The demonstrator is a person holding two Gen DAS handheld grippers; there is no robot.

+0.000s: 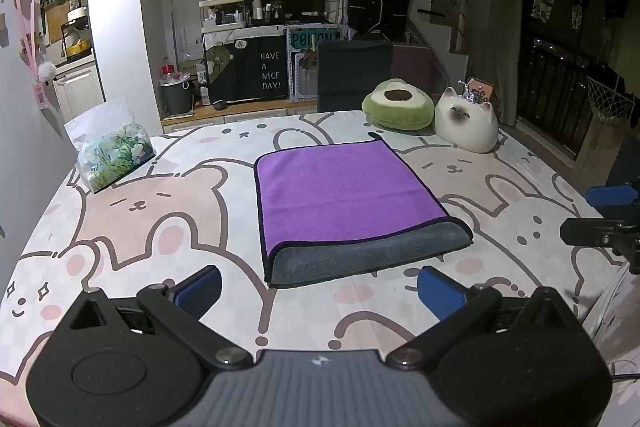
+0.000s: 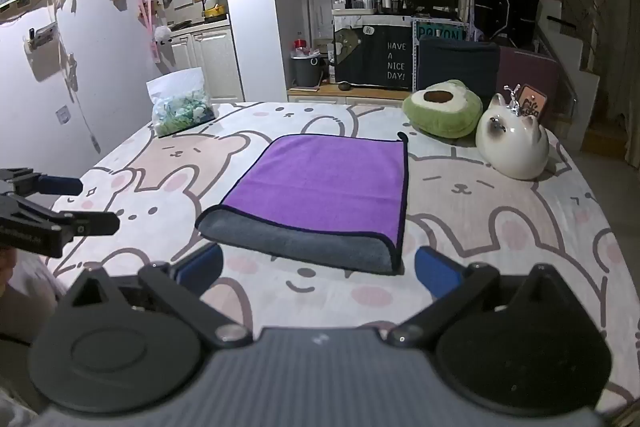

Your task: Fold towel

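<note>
Bunny-print sheet [image 1: 168, 211] under folded towel [image 1: 344, 195]

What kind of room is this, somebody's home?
Most likely a small lived-in apartment: a table under a cartoon bunny tablecloth holds a purple towel and an avocado plush cushion, with kitchen cabinets and a cluttered toiletries shelf behind.

An avocado cushion [image 1: 398, 103] sits beside a ceramic cat [image 1: 466, 123]; plastic bag [image 1: 110, 147] well apart.

A table covered by a pink-and-white cartoon bunny cloth [image 1: 168, 211] carries a folded purple-and-grey towel [image 1: 340, 199] at its middle. A clear floral bag [image 1: 112, 155] lies far left; a green avocado cushion [image 1: 400, 107] and white ceramic cat [image 1: 466, 123] sit far right.
</note>
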